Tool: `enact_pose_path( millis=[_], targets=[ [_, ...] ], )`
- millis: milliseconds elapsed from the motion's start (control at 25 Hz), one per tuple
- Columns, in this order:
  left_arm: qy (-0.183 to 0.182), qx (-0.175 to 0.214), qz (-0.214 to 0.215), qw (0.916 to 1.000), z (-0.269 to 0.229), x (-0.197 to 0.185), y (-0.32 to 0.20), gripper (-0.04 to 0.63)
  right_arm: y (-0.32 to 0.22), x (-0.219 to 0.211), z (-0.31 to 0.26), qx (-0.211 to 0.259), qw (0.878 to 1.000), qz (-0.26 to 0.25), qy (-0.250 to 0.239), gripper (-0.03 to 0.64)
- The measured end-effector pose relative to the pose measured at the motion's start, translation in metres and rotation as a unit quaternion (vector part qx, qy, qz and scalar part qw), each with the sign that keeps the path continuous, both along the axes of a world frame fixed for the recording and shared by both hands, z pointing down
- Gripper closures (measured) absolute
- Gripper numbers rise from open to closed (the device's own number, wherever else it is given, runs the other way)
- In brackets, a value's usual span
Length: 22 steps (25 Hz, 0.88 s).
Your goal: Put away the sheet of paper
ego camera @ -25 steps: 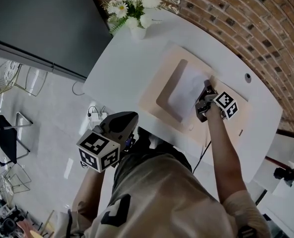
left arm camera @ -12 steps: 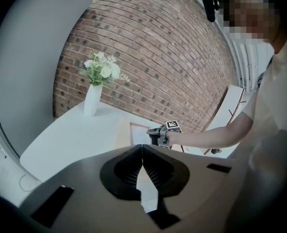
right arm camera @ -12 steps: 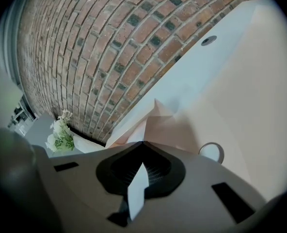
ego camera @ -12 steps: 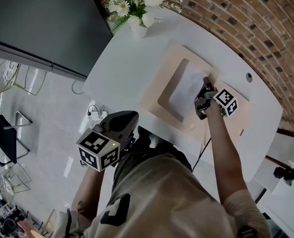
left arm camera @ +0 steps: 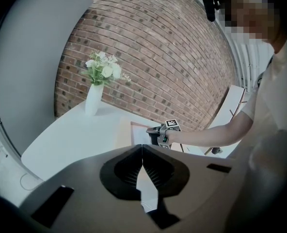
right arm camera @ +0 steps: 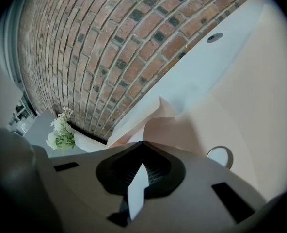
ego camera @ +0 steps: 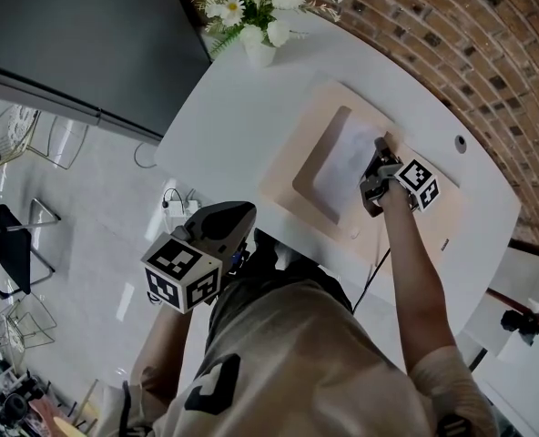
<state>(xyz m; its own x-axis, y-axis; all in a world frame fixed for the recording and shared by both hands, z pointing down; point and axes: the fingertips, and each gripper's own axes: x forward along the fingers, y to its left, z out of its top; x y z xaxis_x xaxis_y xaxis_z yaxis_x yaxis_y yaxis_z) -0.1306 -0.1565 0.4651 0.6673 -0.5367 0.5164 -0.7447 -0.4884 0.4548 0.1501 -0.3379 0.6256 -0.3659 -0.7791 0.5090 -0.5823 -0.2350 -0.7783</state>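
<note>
A white sheet of paper lies over the darker recess of a peach desk mat on the white table. My right gripper sits at the sheet's right edge, shut on it. In the right gripper view a strip of the paper runs between the shut jaws of my right gripper, and a peach flap rises just ahead. My left gripper hangs off the table near the person's body. Its jaws meet with nothing between them in the left gripper view.
A white vase of daisies stands at the table's far left corner. A round cable hole sits in the tabletop to the right, near the brick wall. A small ring lies on the mat.
Almost nothing has moved. The right gripper stays shut at the paper's right edge and the left gripper hangs in the same place; the head view has drifted slightly.
</note>
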Motion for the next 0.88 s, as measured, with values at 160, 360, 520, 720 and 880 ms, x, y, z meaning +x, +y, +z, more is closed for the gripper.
enact_pose_path(
  millis=[160,360,520,720,880],
  targets=[
    [-0.003,-0.001,-0.002,1.0,0.0,-0.0017,0.0011,0.578,-0.0024,-0.0022,-0.0007,0.001,1.0,-0.008,0.002,0.594],
    [-0.004,0.0,-0.003,1.0,-0.0011,-0.0002,0.0015,0.578,-0.0041,-0.0026,-0.0005,0.001,1.0,-0.009,0.001,0.594],
    [-0.004,-0.001,-0.004,1.0,-0.0003,-0.001,0.0035,0.578,-0.0047,-0.0035,-0.0013,0.004,1.0,-0.012,0.002,0.594],
    [-0.005,-0.001,-0.003,1.0,-0.0005,0.0001,0.0049,0.578,-0.0042,-0.0043,-0.0023,0.004,1.0,-0.014,0.002,0.594],
    [-0.006,0.0,-0.004,1.0,-0.0002,-0.0002,0.0051,0.578,-0.0044,-0.0036,-0.0021,0.005,1.0,-0.015,0.006,0.594]
  ],
)
